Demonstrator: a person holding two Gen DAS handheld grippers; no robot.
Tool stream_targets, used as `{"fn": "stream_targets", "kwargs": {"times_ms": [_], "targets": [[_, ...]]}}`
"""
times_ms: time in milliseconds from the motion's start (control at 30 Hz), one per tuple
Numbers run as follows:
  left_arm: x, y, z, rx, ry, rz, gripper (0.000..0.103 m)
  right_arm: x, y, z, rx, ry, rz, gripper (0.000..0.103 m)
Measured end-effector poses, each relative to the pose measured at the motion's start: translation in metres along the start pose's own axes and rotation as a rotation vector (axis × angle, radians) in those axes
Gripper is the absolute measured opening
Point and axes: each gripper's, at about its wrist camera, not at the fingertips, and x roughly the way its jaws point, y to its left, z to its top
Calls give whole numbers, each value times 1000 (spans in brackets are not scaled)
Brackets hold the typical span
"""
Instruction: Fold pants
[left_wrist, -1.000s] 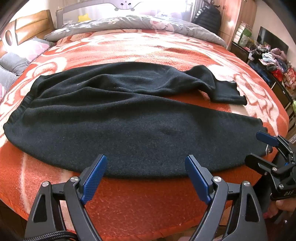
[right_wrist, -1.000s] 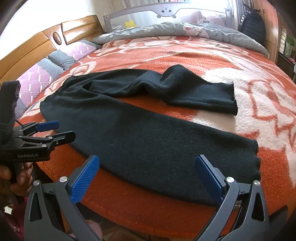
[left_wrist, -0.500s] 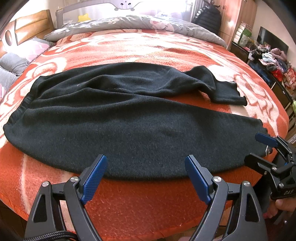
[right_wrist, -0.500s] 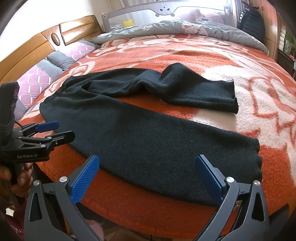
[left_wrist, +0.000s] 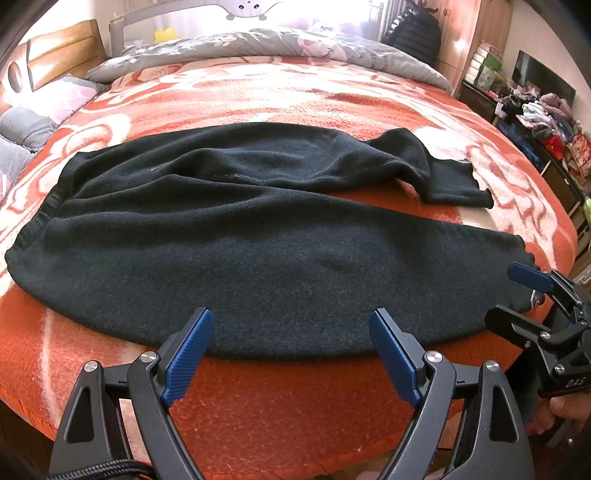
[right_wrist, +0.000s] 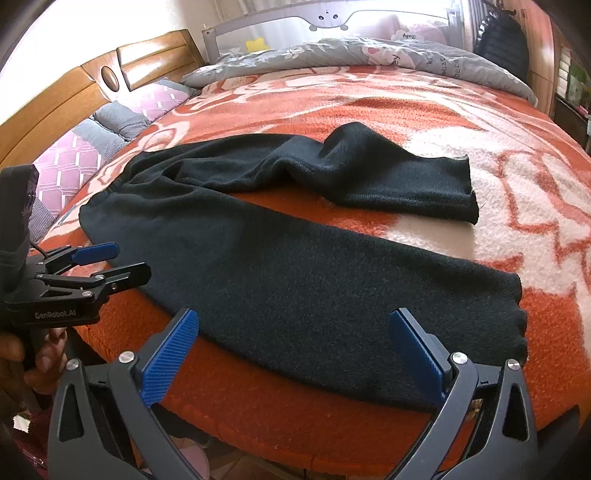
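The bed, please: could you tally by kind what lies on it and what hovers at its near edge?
Pants: 1
Blanket: 1
Quilt: 1
Pillows: 2 at least
Grippers: 2, left gripper and right gripper, both open
Total: 7

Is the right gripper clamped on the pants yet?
No: the right gripper is open, its fingers spread just short of the near leg of the black pants, holding nothing.

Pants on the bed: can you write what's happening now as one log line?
pants: spread flat, unfolded, on blanket | left gripper: open, at near edge | right gripper: open, near cuff | grasp: none
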Motion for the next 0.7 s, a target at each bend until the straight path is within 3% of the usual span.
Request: {"fn": "stream_targets", "kwargs": {"times_ms": [700], "targets": [[4,-1,5,17,14,-14,87,2,-1,4,22,2,6,103]]}}
